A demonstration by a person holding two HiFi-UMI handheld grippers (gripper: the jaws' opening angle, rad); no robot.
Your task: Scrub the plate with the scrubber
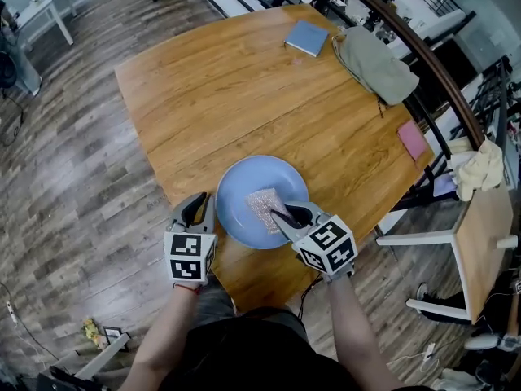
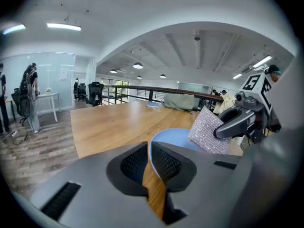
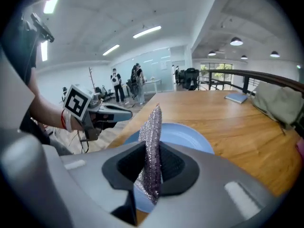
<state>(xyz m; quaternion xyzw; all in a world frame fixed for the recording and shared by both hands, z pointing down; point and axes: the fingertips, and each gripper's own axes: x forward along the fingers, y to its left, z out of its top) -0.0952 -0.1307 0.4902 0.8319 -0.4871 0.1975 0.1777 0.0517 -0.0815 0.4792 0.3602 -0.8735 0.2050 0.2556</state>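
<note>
Two grippers meet at the near edge of the wooden table point(image 1: 244, 96) in the head view. The left gripper point(image 1: 203, 207) sits against the left rim of the blue plate point(image 1: 244, 187). The right gripper point(image 1: 285, 216) reaches in over the plate's near right side, and the silvery scrubber point(image 1: 262, 205) lies on the plate's middle. The plate stands close to the table's near edge, with broad bare wood beyond it. A blue notebook point(image 1: 307, 37), a grey-green bag point(image 1: 374, 63) and a pink pad point(image 1: 412, 140) lie well apart from it along the far and right edges. In the left gripper view, the jaws are drawn together on the plate's thin rim, with table wood showing below them and open tabletop stretching ahead. In the right gripper view, the jaws are clamped on the scrubber, which stands on edge between the pads above the plate. The long right side of the table is bare.
</note>
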